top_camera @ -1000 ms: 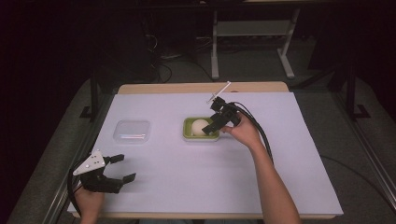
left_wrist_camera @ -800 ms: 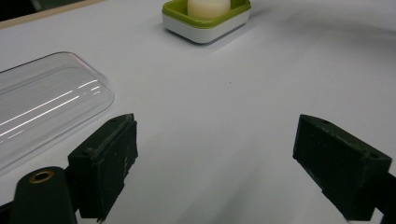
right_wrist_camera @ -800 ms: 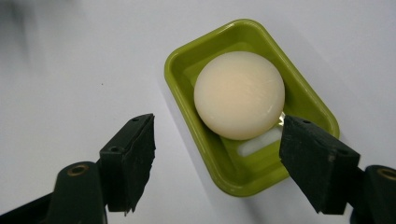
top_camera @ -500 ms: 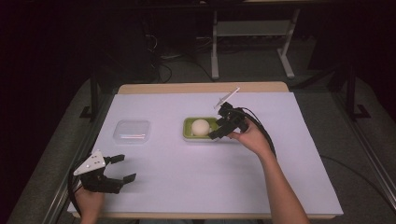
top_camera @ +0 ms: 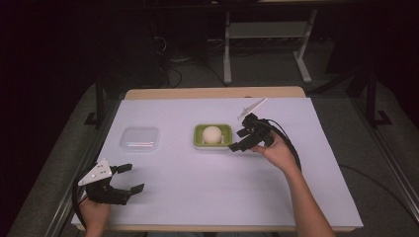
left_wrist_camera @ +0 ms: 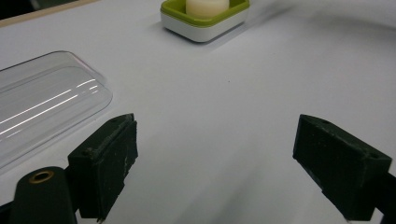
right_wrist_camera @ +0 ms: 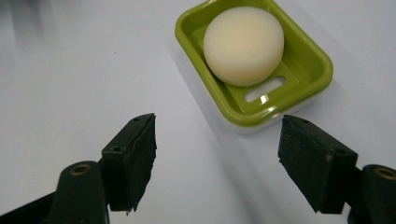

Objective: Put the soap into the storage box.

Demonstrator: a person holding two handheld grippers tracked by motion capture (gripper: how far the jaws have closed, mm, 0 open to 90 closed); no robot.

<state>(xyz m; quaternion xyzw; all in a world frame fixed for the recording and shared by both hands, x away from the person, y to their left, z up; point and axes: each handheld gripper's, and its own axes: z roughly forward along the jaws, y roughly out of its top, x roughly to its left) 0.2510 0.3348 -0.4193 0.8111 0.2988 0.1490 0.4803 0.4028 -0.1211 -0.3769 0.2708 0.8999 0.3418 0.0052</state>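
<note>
Soap (top_camera: 212, 134) rests in its green dish (top_camera: 198, 139) at the tabletop's (top_camera: 197, 187) centre as the right gripper (top_camera: 240, 139) draws back to the dish's right.

A second ago that gripper hovered over the dish; now it sits just beside it, jaws apart with nothing between them though they have just been narrowing, suggesting the bar has been set down. The left gripper (top_camera: 129, 177) waits wide open at the near left. A clear lid (top_camera: 140, 138) lies left of the dish. No readable writing or brand.
</note>
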